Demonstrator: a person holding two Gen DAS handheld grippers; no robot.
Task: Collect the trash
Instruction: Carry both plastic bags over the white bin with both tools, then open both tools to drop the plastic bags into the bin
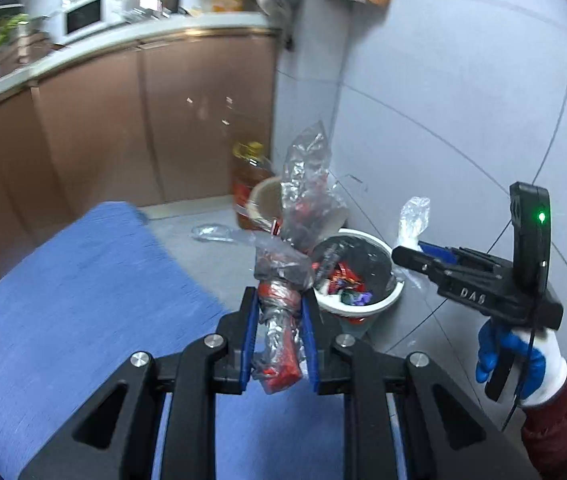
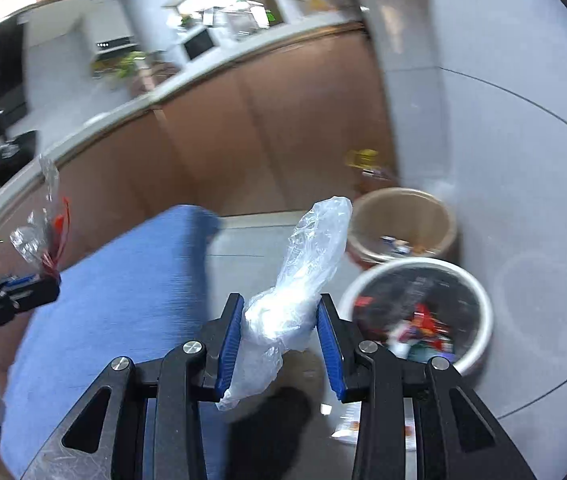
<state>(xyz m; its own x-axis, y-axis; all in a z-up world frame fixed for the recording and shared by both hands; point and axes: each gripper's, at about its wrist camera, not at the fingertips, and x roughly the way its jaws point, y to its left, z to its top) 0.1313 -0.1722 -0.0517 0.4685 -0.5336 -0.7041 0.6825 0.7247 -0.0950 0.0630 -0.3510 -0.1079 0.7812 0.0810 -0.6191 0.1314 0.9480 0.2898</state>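
My left gripper point(image 1: 279, 308) is shut on a crumpled clear and red wrapper point(image 1: 283, 280) and holds it in the air beside the white trash bin point(image 1: 383, 304). The bin holds several colourful wrappers; it also shows in the right wrist view point(image 2: 479, 340). My right gripper point(image 2: 279, 320) is shut on a crumpled clear plastic bag point(image 2: 303, 280), left of the bin. The right gripper shows in the left wrist view point(image 1: 403, 256) beside the bin's right rim, with the bag point(image 1: 413, 220). The left gripper point(image 2: 49, 280) and its wrapper point(image 2: 43, 224) show at the far left of the right wrist view.
A tan bin point(image 2: 403, 224) stands behind the white one, with a bottle of yellow-orange liquid point(image 1: 249, 184) by it. A blue-covered surface point(image 1: 83, 300) fills the lower left. Brown cabinets point(image 1: 163, 120) under a counter run behind. A clear scrap point(image 1: 211, 232) lies on the grey floor.
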